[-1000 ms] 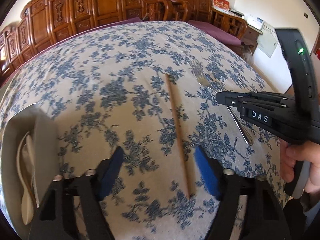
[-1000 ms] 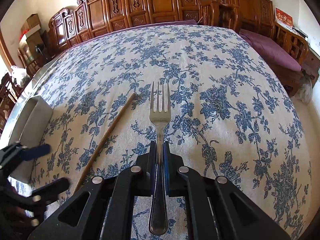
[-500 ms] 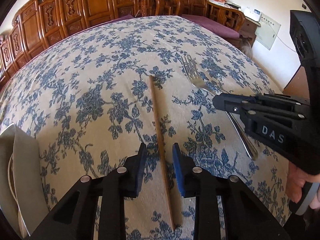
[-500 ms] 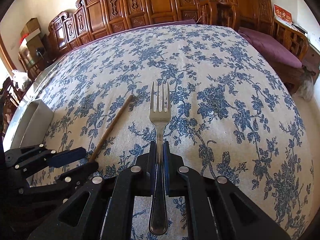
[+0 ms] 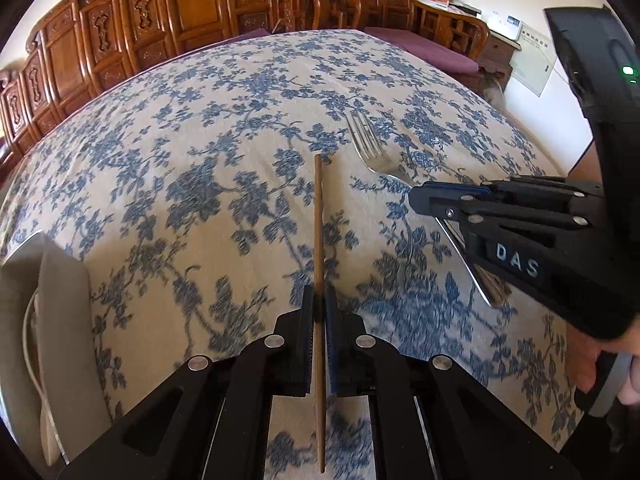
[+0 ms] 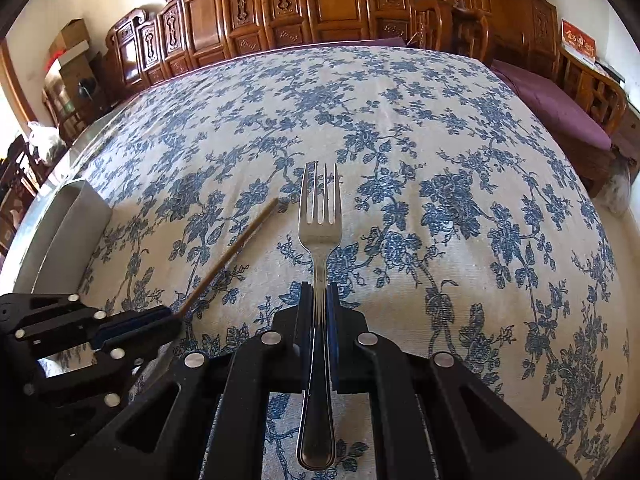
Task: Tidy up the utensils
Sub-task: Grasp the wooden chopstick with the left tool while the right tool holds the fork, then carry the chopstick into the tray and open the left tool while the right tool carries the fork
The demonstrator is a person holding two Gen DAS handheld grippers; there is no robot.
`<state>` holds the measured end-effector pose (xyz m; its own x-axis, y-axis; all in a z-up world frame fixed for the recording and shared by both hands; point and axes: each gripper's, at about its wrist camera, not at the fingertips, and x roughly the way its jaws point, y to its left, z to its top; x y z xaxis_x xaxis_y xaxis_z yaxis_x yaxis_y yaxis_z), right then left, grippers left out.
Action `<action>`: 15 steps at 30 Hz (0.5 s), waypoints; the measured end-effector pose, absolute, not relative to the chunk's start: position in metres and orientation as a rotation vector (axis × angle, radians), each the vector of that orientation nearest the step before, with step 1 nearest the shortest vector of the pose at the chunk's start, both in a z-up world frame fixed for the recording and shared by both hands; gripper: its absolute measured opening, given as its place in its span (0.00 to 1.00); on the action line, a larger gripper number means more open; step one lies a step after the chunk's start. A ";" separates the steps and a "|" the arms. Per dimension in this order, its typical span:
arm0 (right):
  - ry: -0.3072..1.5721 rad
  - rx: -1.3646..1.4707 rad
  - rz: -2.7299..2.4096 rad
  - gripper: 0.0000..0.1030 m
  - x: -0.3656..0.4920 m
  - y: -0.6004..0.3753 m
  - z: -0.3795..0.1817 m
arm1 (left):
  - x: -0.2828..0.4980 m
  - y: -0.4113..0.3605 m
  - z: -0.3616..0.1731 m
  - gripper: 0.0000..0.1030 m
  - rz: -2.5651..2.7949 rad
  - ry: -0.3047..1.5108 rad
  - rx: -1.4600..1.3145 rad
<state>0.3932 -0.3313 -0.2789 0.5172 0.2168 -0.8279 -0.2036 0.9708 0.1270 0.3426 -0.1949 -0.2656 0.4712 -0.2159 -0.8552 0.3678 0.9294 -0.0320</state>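
Observation:
A brown wooden chopstick (image 5: 318,224) lies along the blue-flowered tablecloth. My left gripper (image 5: 319,304) is shut on the chopstick about two thirds of the way down its length. The chopstick also shows in the right wrist view (image 6: 236,248), running into the left gripper (image 6: 170,316). A silver fork (image 6: 320,232) lies on the cloth, tines pointing away. My right gripper (image 6: 320,300) is shut on the fork's handle. In the left wrist view the fork (image 5: 368,148) runs under the right gripper (image 5: 416,196).
A grey utensil tray (image 5: 60,320) with a white spoon (image 5: 34,344) in it sits at the table's left edge; it also shows in the right wrist view (image 6: 68,232). Carved wooden chairs (image 6: 320,4) line the far side. The table drops off at the right.
My left gripper has moved forward over the chopstick and closed on it, from wide open a second ago. My right gripper has stayed shut on the fork.

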 end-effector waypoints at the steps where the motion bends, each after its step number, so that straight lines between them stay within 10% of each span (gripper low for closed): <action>1: 0.996 0.012 0.251 0.08 0.393 -0.331 -0.279 | 0.340 -0.191 -0.264 0.04 -0.353 1.019 0.162; 15: 1.001 -0.070 0.263 0.08 0.377 -0.304 -0.283 | 0.306 -0.132 -0.211 0.04 -0.286 0.946 0.135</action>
